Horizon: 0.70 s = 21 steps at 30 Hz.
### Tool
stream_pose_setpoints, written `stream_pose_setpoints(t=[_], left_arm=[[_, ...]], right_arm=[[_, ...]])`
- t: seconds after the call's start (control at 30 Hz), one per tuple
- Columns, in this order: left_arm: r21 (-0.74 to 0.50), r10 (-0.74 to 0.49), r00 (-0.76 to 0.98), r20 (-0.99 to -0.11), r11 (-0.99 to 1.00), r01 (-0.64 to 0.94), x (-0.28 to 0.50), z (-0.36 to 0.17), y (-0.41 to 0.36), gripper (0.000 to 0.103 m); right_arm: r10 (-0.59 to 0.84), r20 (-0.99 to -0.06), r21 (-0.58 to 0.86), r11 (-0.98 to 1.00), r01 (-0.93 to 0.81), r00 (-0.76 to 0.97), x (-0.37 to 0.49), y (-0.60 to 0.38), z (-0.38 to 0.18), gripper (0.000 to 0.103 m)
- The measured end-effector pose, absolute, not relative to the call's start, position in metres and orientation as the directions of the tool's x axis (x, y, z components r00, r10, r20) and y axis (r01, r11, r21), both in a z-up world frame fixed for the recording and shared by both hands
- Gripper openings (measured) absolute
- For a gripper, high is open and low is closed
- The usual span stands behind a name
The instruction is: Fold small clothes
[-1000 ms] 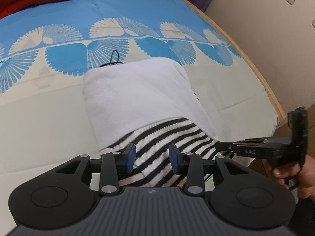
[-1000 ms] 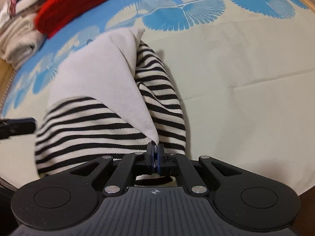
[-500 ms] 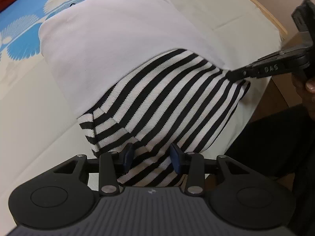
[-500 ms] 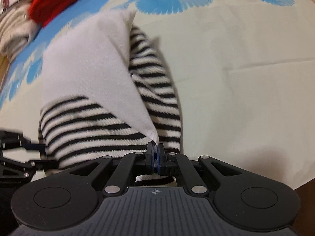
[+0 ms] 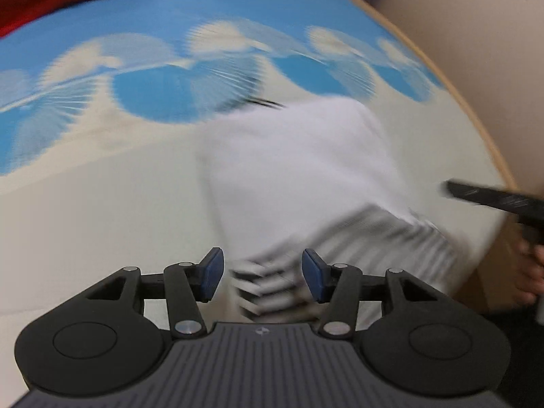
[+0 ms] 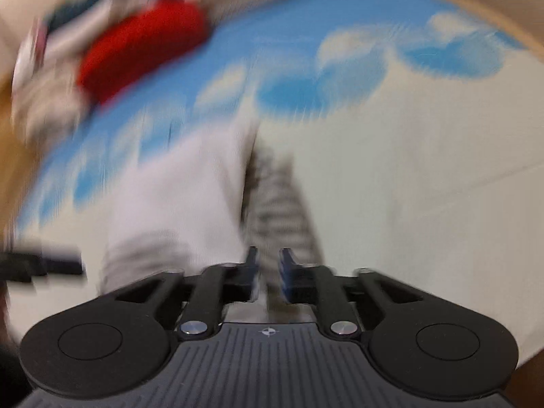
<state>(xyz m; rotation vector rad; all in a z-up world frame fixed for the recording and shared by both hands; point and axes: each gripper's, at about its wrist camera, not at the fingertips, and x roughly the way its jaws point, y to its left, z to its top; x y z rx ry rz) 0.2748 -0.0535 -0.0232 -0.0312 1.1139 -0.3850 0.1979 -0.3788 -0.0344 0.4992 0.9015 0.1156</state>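
Note:
A small garment, white point(image 5: 299, 170) with a black-and-white striped part point(image 5: 384, 238), lies on the blue and cream cloth near the table's front edge. It also shows in the right wrist view point(image 6: 176, 197), with its stripes point(image 6: 282, 210) ahead of the fingers. My left gripper point(image 5: 263, 273) is open just behind the striped hem, holding nothing. My right gripper point(image 6: 268, 272) is open by a narrow gap at the garment's striped edge; it also shows at the right of the left wrist view point(image 5: 482, 197). Both views are motion-blurred.
A red knit point(image 6: 136, 51) and a pile of other clothes point(image 6: 37, 78) lie at the far left of the table. The table's wooden rim point(image 5: 476, 119) curves along the right, with a wall behind it. The patterned tablecloth point(image 5: 102, 187) spreads left of the garment.
My right gripper was shut on the garment's corner and has opened, letting it go. The lifted garment now lies back on the cloth. Both grippers are pulling back; the left has opened wider.

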Motion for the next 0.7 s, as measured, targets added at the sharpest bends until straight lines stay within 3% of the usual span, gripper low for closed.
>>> stream_pose_setpoints(t=[0.07, 0.37, 0.4, 0.43, 0.53, 0.7], left_arm=[[-0.199, -0.289, 0.403, -0.868, 0.947, 0.25, 0.282, -0.022, -0.05, 0.056], [-0.231, -0.322, 0.395, -0.86, 0.938, 0.259, 0.283, -0.027, -0.053, 0.056], [-0.236, -0.323, 0.394, -0.86, 0.938, 0.253, 0.279, -0.029, -0.053, 0.056], [-0.245, -0.327, 0.392, -0.86, 0.938, 0.244, 0.279, -0.03, -0.052, 0.056], [-0.307, -0.368, 0.373, -0.852, 0.927, 0.213, 0.283, -0.033, -0.051, 0.058], [-0.369, -0.44, 0.304, -0.845, 0.891, 0.265, 0.281, -0.041, -0.072, 0.067]], right_arm=[[0.32, -0.692, 0.525, 0.839, 0.146, 0.647, 0.211, -0.381, -0.041, 0.047], [0.367, -0.734, 0.586, 0.767, 0.261, 0.571, 0.289, -0.342, -0.084, 0.052], [0.384, -0.725, 0.598, 0.762, 0.248, 0.571, 0.292, -0.337, -0.085, 0.039], [0.403, -0.7, 0.615, 0.759, 0.212, 0.59, 0.294, -0.333, -0.082, 0.004], [0.345, -0.614, 0.621, 0.766, 0.165, 0.71, 0.285, -0.335, -0.056, 0.003], [0.117, -0.824, 0.404, 0.808, 0.43, 0.555, 0.285, -0.359, -0.087, 0.003]])
